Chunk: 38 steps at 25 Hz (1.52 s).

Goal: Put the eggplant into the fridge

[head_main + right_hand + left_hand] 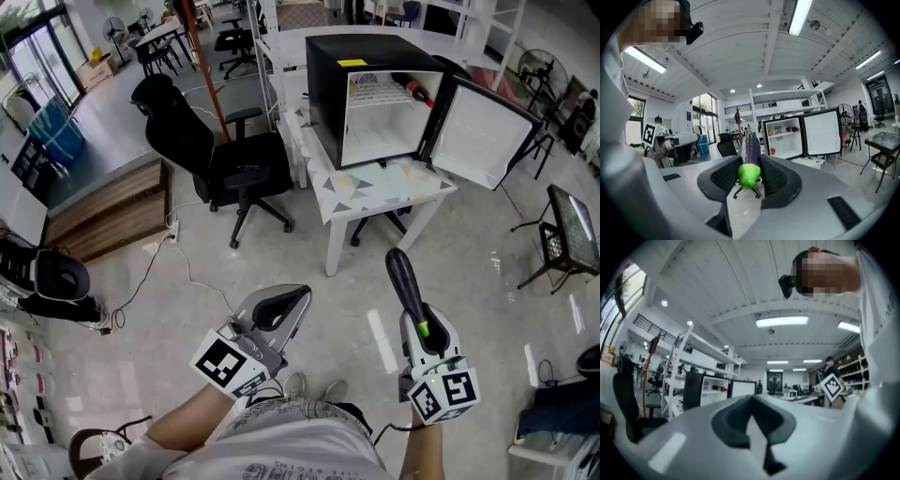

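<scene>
A black office chair (pixel 230 164) stands on the pale tiled floor, just left of a white table (pixel 370 192) with a patterned top. A white cable (pixel 183 267) trails across the floor from beside a low wooden step (pixel 108 216). Far left is a blue bin (pixel 58 131). A dark, glass-topped stand (pixel 574 225) sits at the right, with a fan (pixel 537 64) beyond it.

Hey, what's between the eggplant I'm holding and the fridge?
In the head view, only bare floor and the front of the white table that the fridge stands on separate it from the eggplant in the right gripper.
</scene>
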Available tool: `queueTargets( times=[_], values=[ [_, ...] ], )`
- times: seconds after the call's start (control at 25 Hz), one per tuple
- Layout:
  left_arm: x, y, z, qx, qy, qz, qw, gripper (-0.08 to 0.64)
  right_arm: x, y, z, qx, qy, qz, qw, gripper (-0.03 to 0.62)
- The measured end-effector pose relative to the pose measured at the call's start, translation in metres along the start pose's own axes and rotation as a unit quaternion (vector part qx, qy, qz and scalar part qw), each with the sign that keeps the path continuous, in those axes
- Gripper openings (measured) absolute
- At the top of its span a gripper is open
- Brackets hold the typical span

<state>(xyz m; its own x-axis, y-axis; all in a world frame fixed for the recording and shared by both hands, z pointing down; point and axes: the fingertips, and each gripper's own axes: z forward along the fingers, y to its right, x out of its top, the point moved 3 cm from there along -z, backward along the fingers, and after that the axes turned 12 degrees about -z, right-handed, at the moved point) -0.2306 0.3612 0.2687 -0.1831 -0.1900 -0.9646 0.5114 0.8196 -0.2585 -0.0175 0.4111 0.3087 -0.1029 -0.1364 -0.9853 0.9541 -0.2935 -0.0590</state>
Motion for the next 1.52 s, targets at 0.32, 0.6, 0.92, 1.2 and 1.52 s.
queueTargets(
  times=[0.32, 0.6, 0.92, 1.2, 1.52],
  values=[
    [-0.007, 0.019, 0.015, 0.006, 0.002, 0.005, 1.0000, 0.009, 0.000, 0.017, -0.008, 0.003, 0.013, -0.005, 1.000, 0.132],
    [-0.023, 0.043, 0.034, 0.027, 0.005, 0.003, 0.9996, 0.009, -0.011, 0.041, -0.020, 0.031, 0.012, -0.005, 0.999, 0.132],
    [-0.036, 0.056, 0.062, 0.032, 0.000, 0.004, 0.9995, 0.009, -0.021, 0.073, -0.028, 0.037, 0.011, 0.003, 0.999, 0.132],
    [-0.047, 0.051, 0.086, 0.031, -0.002, 0.002, 0.9995, 0.009, -0.032, 0.094, -0.017, 0.037, 0.009, 0.007, 0.999, 0.132],
    [-0.055, 0.017, 0.116, 0.035, -0.003, -0.004, 0.9994, 0.009, -0.039, 0.114, 0.022, 0.041, 0.004, 0.007, 0.999, 0.132]
  ],
)
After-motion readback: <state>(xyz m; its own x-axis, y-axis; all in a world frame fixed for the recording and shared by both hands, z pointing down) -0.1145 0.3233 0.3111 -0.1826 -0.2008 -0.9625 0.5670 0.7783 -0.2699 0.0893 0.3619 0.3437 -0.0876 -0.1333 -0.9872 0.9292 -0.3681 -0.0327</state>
